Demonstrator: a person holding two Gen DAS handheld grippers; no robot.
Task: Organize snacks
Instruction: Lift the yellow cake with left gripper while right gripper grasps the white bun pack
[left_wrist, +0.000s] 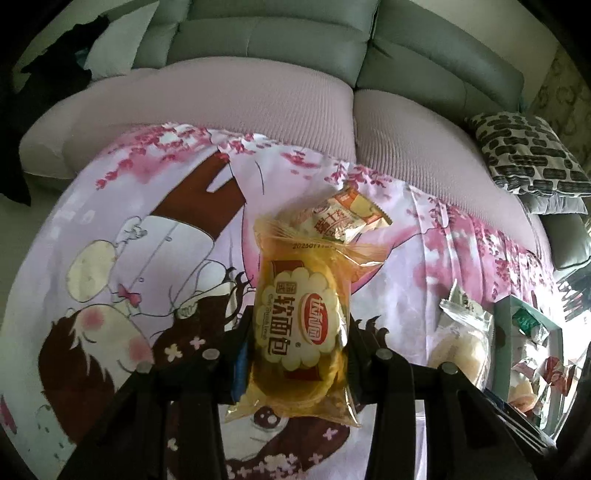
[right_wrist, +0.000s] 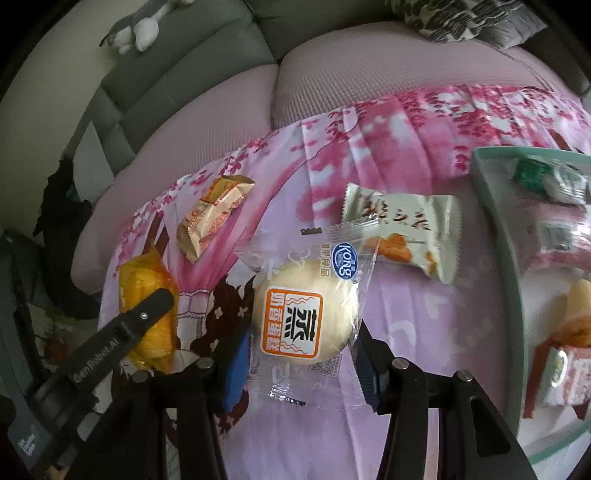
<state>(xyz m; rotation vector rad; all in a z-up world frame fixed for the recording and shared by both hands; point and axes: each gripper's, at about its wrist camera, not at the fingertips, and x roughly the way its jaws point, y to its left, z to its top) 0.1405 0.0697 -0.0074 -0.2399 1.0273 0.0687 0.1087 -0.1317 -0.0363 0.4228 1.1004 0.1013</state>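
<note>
My left gripper (left_wrist: 299, 328) is shut on a yellow soft-bread packet (left_wrist: 299, 280), held upright above the pink printed cloth (left_wrist: 147, 229). My right gripper (right_wrist: 303, 332) is shut on a clear packet with a white steamed cake (right_wrist: 306, 314), its blue pads (right_wrist: 236, 365) pressed on both sides. In the right wrist view a finger (right_wrist: 147, 314) of the left gripper lies across the yellow packet (right_wrist: 144, 280). On the cloth lie a small orange-and-cream snack packet (right_wrist: 210, 218) and a pale green packet (right_wrist: 406, 229). The small packet (left_wrist: 343, 218) shows behind the bread.
A mint-green tray (right_wrist: 491, 206) with several wrapped snacks stands at the right on the cloth; the tray (left_wrist: 506, 306) also shows at the far right of the left wrist view. A grey sofa (left_wrist: 280, 44) backs the pink cushion; a patterned pillow (left_wrist: 528, 155) lies at its right.
</note>
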